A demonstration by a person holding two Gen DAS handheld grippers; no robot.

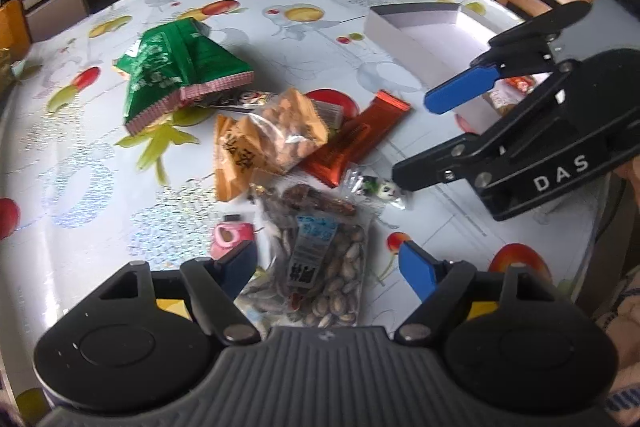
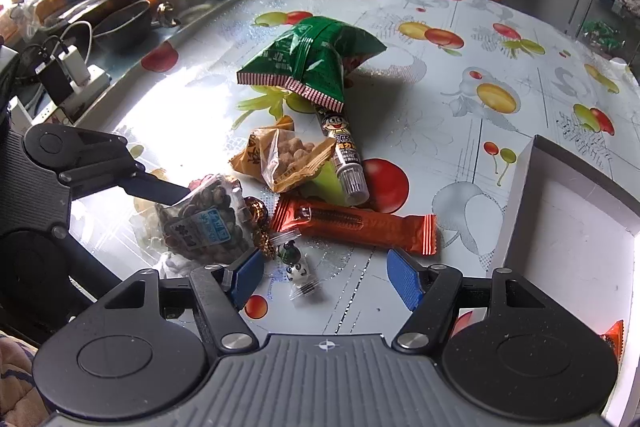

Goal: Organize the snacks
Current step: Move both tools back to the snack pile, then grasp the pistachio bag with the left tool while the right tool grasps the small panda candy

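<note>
Most sorting is still ahead of you: the shallow white cardboard box (image 2: 568, 247) holds only a packet or two at its near end, while the green foil bag (image 2: 316, 63), orange-red wrapped bar (image 2: 360, 223), clear nut pouch (image 1: 320, 267) and small panda candy (image 2: 298, 269) lie loose on the fruit-print worktop (image 2: 460, 99). Your left hand-held gripper (image 1: 328, 267) straddles the pouch, spread; your right hand-held gripper (image 2: 324, 279) hangs spread around the candy, gripping nothing.

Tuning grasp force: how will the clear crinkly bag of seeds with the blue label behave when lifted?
The clear seed bag likely goes floppy: loose seeds fill a thin film. Probably sags on either side of a pinch. The glossy film may slip, so the open left gripper should pinch a bunched edge.
</note>
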